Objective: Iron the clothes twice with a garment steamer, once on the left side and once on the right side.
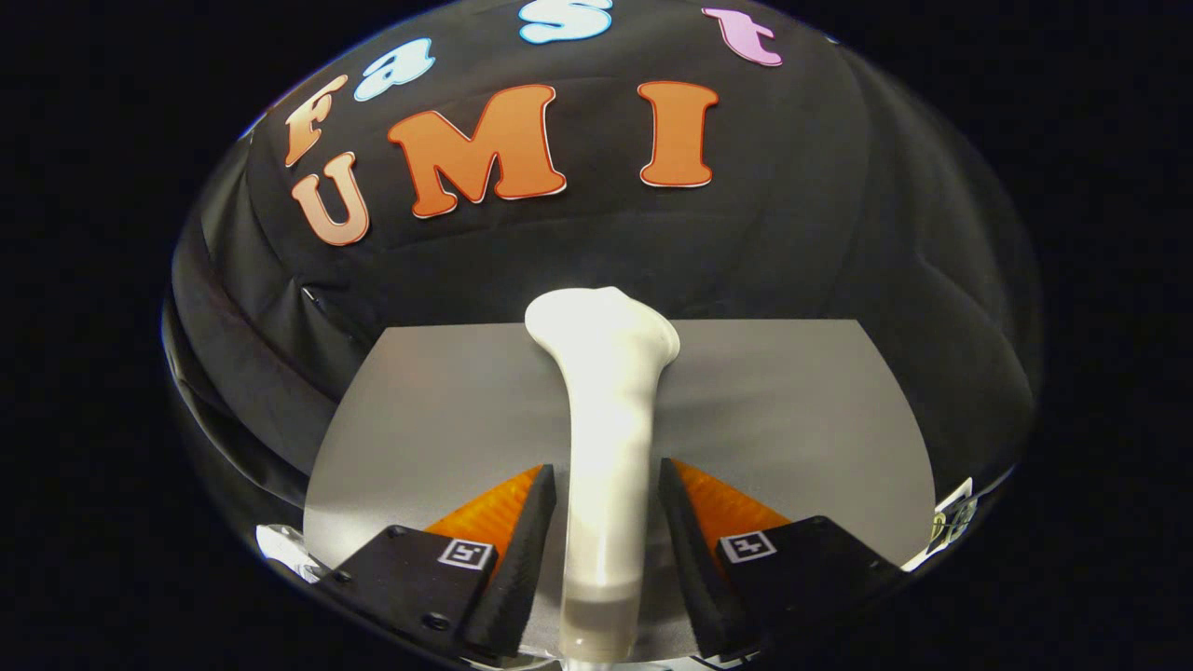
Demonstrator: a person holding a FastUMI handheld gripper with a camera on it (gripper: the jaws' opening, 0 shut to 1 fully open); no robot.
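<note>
Jaws first: they stand a bit apart, one either side of the white garment steamer [606, 419], and neither looks to be actually pressing on the handle. There's a thin sliver of gap on both sides, so the gripper [606, 522] reads as released around it, not clamped yet.

Going left to right: the left finger [522, 550] sits just beside the handle, the steamer's handle runs straight up between the fingers, then the right finger [694, 550] mirrors the left one on the other side. The steamer lies along the middle of a grey sheet [792, 419], its flared head reaching the sheet's far edge, where the black cloth wall [839, 233] begins. Whether that grey sheet is the garment itself or just a mat is hard to say.

How to do this bit well, best guess: close evenly so both fingers meet the handle at once, otherwise the smooth rounded plastic will likely roll or twist sideways. Grabbing low on the straight part of the handle looks sensible, since the head end flares and would probably slip. Get it firm before lifting, then start the left-side pass.
</note>
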